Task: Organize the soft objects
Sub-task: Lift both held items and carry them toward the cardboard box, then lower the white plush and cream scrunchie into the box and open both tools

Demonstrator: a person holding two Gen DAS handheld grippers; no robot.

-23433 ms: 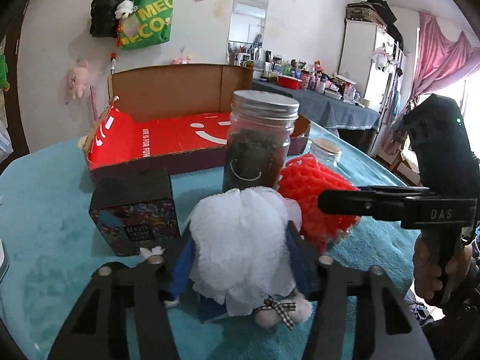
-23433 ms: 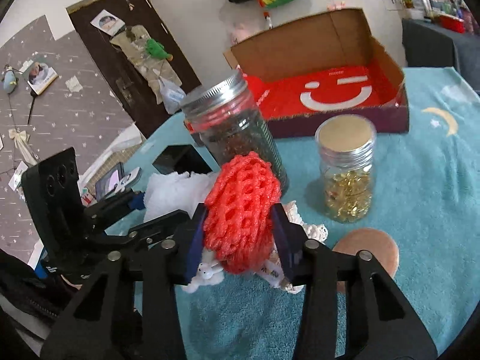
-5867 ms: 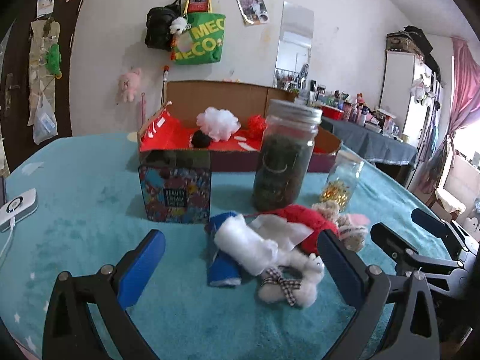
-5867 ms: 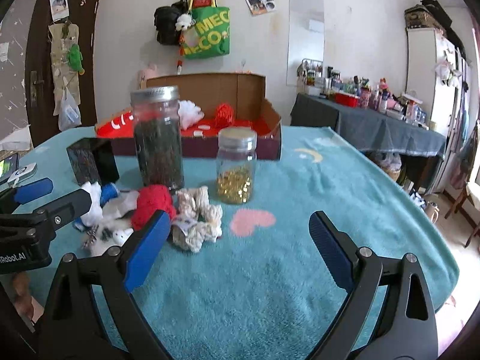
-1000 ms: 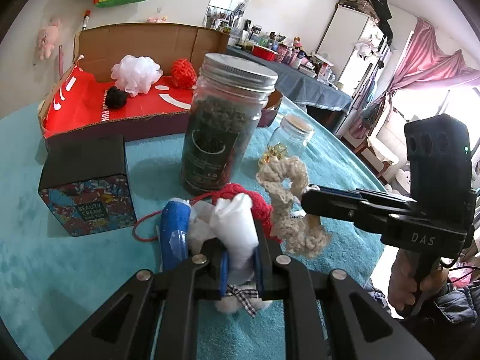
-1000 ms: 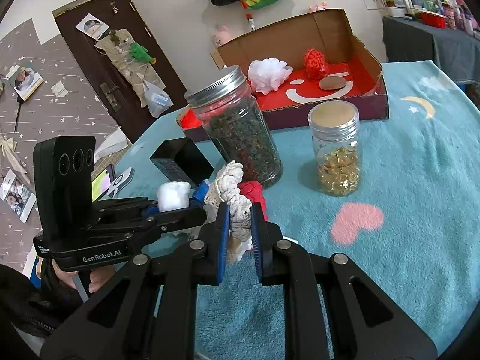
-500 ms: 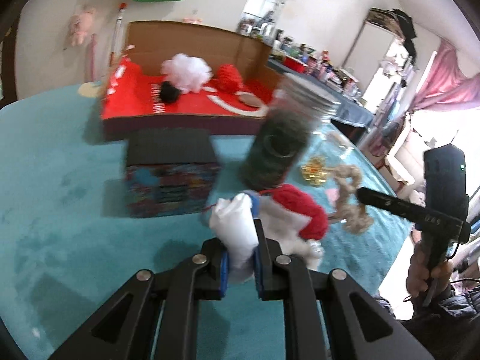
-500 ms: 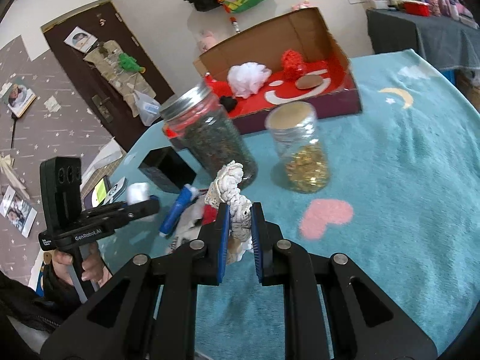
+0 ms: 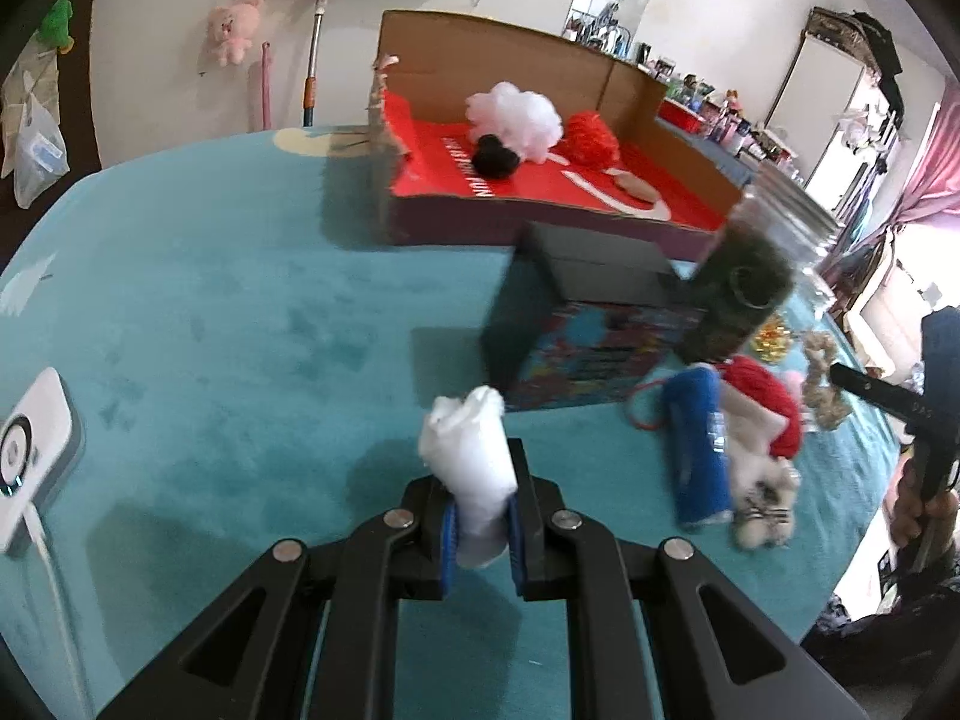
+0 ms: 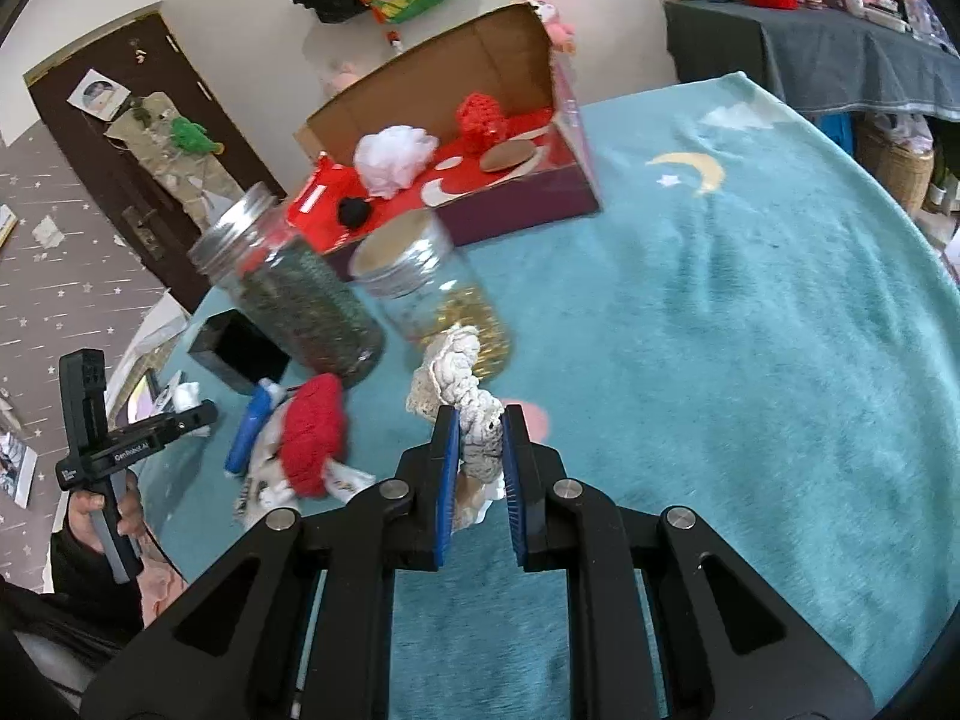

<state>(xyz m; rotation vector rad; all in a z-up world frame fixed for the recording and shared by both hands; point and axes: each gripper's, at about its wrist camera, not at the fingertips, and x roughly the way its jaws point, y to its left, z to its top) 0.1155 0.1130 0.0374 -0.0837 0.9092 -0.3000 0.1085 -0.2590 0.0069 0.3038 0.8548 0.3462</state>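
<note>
Left wrist view
Open room: the table [image 9: 198,312] is lying bare toward its left edge, up to a white device [image 9: 30,438].
Left gripper [image 9: 482,516]: pointing down, clamping a white cloth [image 9: 471,456]; the doll [image 9: 738,444] it was over a second ago is now sitting off to the right.
Box [image 9: 540,138]: sitting at the far edge, holding a white puff [image 9: 519,120].

Right wrist view
Open room: the table's right half is staying clear.
Right gripper [image 10: 480,468]: pinching a cream scrunchie [image 10: 462,396], held up as before.
Jar [image 10: 438,294]: standing just behind.
</note>
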